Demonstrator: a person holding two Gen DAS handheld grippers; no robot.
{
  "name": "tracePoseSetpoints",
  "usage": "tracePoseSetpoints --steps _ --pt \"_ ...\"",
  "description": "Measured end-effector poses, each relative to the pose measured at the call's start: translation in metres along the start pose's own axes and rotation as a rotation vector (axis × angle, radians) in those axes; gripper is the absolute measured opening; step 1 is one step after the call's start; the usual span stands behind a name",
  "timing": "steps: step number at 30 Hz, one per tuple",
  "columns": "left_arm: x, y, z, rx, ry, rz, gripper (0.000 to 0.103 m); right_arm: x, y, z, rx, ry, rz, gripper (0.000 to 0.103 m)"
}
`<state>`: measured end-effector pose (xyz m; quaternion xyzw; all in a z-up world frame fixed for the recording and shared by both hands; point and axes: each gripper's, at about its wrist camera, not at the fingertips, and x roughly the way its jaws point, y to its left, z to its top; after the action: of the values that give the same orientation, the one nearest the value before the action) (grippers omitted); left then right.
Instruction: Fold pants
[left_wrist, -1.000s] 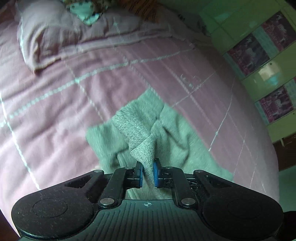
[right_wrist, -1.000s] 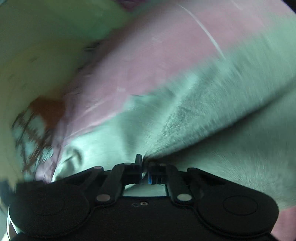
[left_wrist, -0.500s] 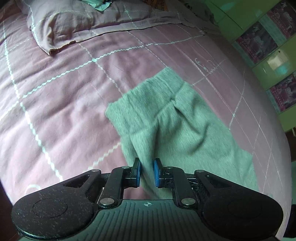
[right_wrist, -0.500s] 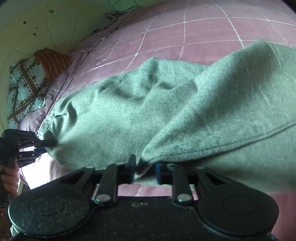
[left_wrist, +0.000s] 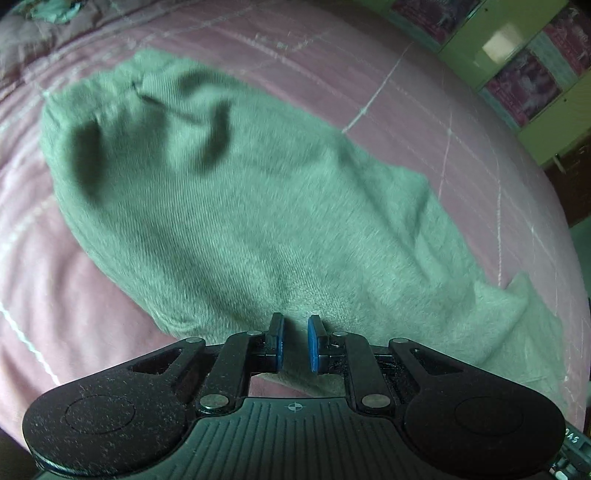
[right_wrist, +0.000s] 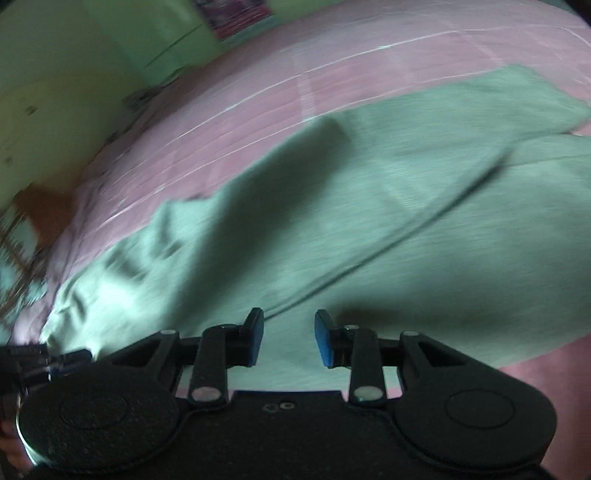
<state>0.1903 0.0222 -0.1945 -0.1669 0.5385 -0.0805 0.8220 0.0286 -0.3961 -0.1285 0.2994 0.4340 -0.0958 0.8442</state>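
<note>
Grey-green pants (left_wrist: 240, 221) lie spread on the pink checked bedcover (left_wrist: 406, 92), folded lengthwise, one layer over the other. My left gripper (left_wrist: 294, 321) sits at their near edge, jaws close together with the cloth running in between the blue pads. In the right wrist view the same pants (right_wrist: 369, 221) fill the middle, and the left gripper (right_wrist: 70, 360) shows at the far left, pinching a corner. My right gripper (right_wrist: 288, 317) hovers just over the pants; its jaws are opening, the cloth lying under the gap and no pad pressing on it.
A pink pillow (left_wrist: 22, 44) lies at the head of the bed. Green cupboard doors with dark picture panels (left_wrist: 517, 55) stand past the bed's far side. A green wall (right_wrist: 74, 74) and patterned bedding (right_wrist: 14, 236) border the right wrist view. A hand (right_wrist: 7, 443) shows at the lower left.
The pants, bunched and lifted a second ago, now lie flat on the bed. The right gripper's jaws have parted and released the fold. The left gripper has swung in low over the cloth.
</note>
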Motion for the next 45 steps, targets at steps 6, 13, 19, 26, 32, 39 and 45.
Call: tracePoseSetpoints --steps 6,13,19,26,32,39,45 --pt "0.006 0.012 0.002 -0.038 0.016 -0.015 0.013 0.018 -0.039 0.017 0.152 -0.024 0.019 0.028" --pt "0.007 -0.003 0.0 0.018 -0.001 0.033 0.013 0.039 -0.061 0.03 0.32 -0.086 0.072 0.006" --pt "0.007 -0.006 0.0 0.046 -0.012 0.042 0.013 -0.037 -0.031 0.014 0.1 -0.246 0.051 0.005" --pt "0.006 -0.009 0.0 0.07 -0.021 0.05 0.013 -0.026 -0.033 -0.031 -0.009 -0.146 -0.083 0.006" --pt "-0.007 -0.028 -0.002 0.088 -0.031 0.047 0.014 -0.023 -0.046 -0.024 0.054 -0.126 -0.032 0.028" --pt "0.005 -0.063 -0.03 0.171 -0.011 0.054 0.014 -0.044 -0.091 -0.006 0.163 -0.171 -0.065 0.033" --pt "0.014 -0.072 -0.039 0.216 -0.013 0.083 0.022 -0.042 -0.127 0.017 0.24 -0.206 -0.088 0.029"
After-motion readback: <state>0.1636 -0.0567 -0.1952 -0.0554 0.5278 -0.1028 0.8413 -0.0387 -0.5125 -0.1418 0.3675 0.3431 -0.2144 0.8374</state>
